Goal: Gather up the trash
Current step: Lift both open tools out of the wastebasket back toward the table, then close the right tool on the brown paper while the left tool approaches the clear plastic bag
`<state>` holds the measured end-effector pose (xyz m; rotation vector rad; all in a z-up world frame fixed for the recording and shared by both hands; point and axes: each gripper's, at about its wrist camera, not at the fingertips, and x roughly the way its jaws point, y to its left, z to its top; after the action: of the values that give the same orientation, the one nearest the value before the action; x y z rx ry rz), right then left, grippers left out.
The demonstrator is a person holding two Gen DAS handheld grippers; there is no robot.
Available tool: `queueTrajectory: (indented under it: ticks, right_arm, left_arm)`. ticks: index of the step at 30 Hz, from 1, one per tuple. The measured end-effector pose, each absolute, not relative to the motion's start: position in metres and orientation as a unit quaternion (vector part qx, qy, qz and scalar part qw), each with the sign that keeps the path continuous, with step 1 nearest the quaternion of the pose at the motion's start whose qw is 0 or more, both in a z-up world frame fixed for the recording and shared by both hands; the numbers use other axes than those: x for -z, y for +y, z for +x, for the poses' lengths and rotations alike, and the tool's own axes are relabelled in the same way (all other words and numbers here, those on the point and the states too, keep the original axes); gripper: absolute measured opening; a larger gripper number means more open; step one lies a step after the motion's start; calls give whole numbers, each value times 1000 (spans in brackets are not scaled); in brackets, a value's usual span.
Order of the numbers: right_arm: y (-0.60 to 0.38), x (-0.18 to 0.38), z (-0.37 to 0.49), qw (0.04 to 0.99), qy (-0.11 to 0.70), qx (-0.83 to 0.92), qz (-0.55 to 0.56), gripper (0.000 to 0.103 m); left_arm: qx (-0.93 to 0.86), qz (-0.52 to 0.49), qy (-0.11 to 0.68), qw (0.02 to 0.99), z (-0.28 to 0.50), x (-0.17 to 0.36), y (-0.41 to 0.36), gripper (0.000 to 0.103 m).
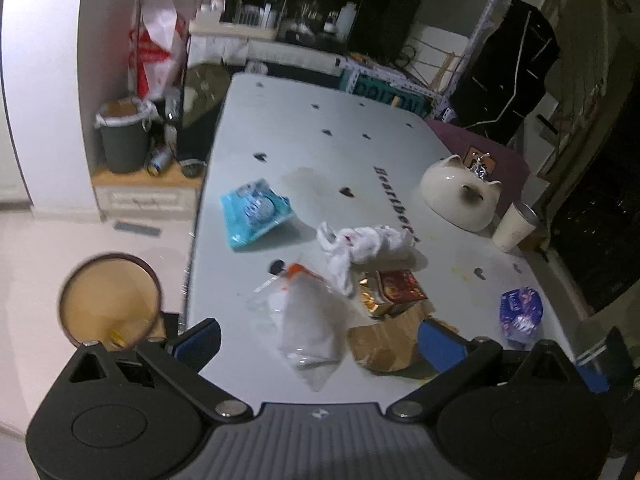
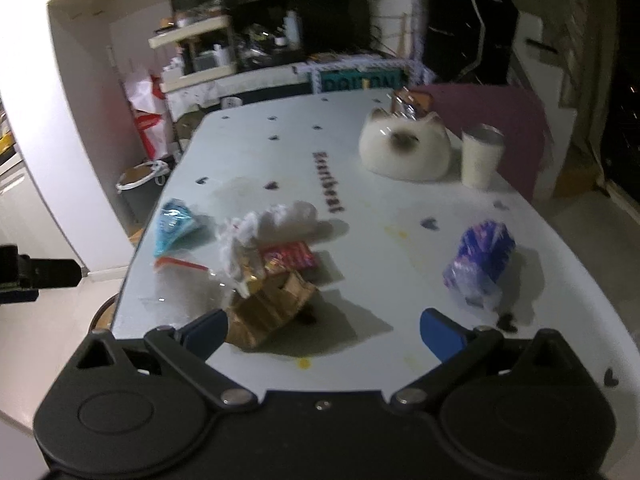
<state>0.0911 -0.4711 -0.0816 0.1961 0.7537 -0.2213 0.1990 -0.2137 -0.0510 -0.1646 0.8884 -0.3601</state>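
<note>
Left wrist view: left tongs [image 1: 318, 342] spread wide, empty, over near edge of surface [image 1: 360, 128]. Clear plastic bag [image 1: 306, 320] btwn fingers, brown paper bag [image 1: 384, 344] just beside it. Further: red/gold wrapper [image 1: 394, 288], white crumpled tissue [image 1: 364, 242], blue packet [image 1: 254, 210], purple wrapper [image 1: 520, 310] off right. Far: cat-shaped bowl [image 1: 460, 192], cup [image 1: 514, 226]. Right tongs [image 2: 324, 334] also spread, empty; brown bag at left finger.

Dim room, motion blur in both views, fisheye warp + dark corners.
</note>
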Motion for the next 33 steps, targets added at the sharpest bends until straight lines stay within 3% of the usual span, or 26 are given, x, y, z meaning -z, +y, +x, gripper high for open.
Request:
queueTrajectory:
  ticks: [10, 23, 29, 33]
  right_arm:
    - [-482, 122, 131, 908, 387, 90, 132, 103]
    - [-486, 187, 192, 840, 419, 62, 339, 99]
    - [-495, 202, 198, 809, 414, 77, 411, 87]
    - [-500, 202, 200, 799, 414, 49, 434, 58]
  left_arm:
    - [147, -178, 481, 846, 236, 99, -217, 103]
    - [106, -261, 502, 818, 258, 135, -207, 103]
    - [101, -261, 505, 817, 259, 145, -209, 103]
    - [100, -252, 504, 820, 264, 151, -214, 103]
